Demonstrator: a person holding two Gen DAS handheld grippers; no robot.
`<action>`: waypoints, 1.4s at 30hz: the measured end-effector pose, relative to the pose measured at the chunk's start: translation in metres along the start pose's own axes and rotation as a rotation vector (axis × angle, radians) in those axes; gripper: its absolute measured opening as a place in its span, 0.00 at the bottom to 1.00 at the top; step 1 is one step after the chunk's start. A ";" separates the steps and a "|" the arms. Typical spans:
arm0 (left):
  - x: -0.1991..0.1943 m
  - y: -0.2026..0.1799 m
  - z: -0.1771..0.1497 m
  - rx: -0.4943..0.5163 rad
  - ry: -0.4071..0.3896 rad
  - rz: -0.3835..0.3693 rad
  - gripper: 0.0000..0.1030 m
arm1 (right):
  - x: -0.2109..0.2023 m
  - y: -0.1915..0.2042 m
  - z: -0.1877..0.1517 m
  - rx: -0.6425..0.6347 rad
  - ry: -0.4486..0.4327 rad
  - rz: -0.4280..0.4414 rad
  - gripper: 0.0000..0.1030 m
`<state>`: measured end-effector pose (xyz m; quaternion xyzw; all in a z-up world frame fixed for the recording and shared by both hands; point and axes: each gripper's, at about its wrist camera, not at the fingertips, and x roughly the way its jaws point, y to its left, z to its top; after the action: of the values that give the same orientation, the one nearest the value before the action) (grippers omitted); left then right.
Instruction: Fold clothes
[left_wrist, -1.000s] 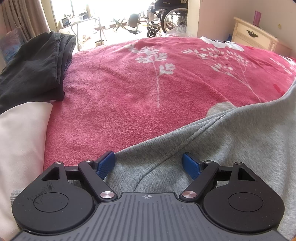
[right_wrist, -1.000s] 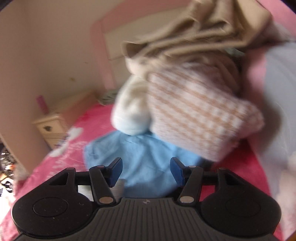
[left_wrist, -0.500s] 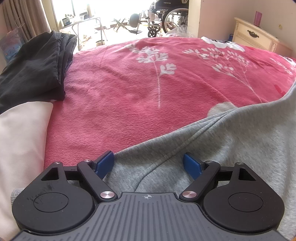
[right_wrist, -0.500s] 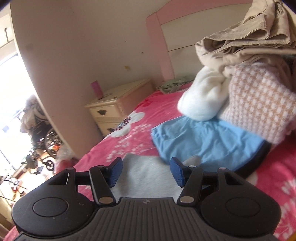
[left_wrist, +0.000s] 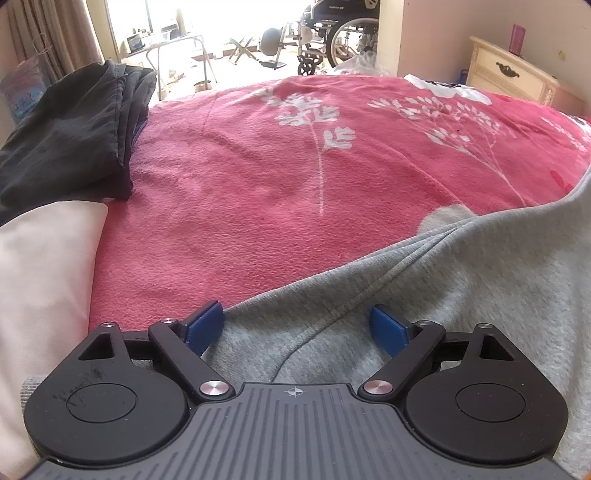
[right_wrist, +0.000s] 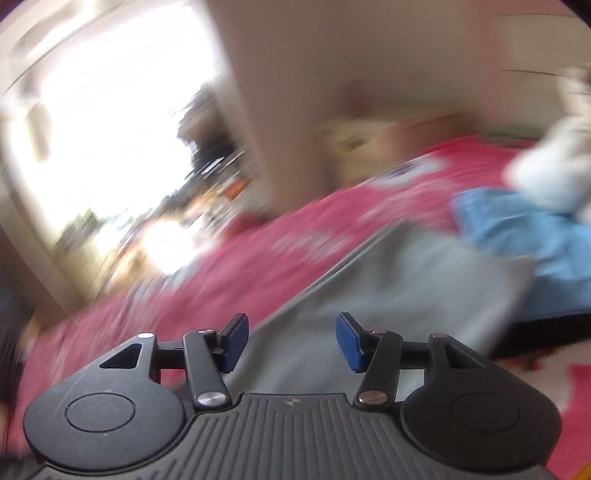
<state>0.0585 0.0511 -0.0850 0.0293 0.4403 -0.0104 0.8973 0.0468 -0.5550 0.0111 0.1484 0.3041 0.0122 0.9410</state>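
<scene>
A grey sweatshirt (left_wrist: 461, 280) lies spread on the pink flowered blanket (left_wrist: 277, 166), filling the lower right of the left wrist view. My left gripper (left_wrist: 297, 326) hovers open right over its near edge, the blue fingers (left_wrist: 205, 323) straddling a fold without pinching it. The right wrist view is motion-blurred; there the same grey sweatshirt (right_wrist: 388, 288) stretches ahead of my right gripper (right_wrist: 291, 341), which is open and holds nothing.
Folded black clothes (left_wrist: 74, 125) and a pale pink piece (left_wrist: 40, 266) sit at the left of the bed. A blue garment (right_wrist: 524, 236) and a white bundle (right_wrist: 546, 173) lie beyond the grey one. A cream nightstand (left_wrist: 513, 74) stands by the wall, a wheelchair (left_wrist: 343, 29) past the bed.
The right gripper has swung fast leftward, away from the clothes pile toward the grey sweatshirt and window; its view is now blurred. The left gripper has stayed put.
</scene>
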 end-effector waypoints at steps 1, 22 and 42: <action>0.000 0.000 0.000 0.000 0.000 -0.001 0.87 | 0.006 0.014 -0.008 -0.068 0.044 0.051 0.50; 0.003 0.005 0.001 -0.010 0.010 -0.004 0.94 | 0.003 0.097 -0.072 -0.403 0.151 0.024 0.35; -0.024 0.005 0.004 -0.023 -0.022 -0.021 0.94 | 0.015 0.218 -0.132 -0.679 0.467 0.311 0.34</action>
<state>0.0474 0.0561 -0.0633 0.0144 0.4308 -0.0153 0.9022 -0.0022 -0.3088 -0.0369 -0.1321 0.4614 0.2859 0.8294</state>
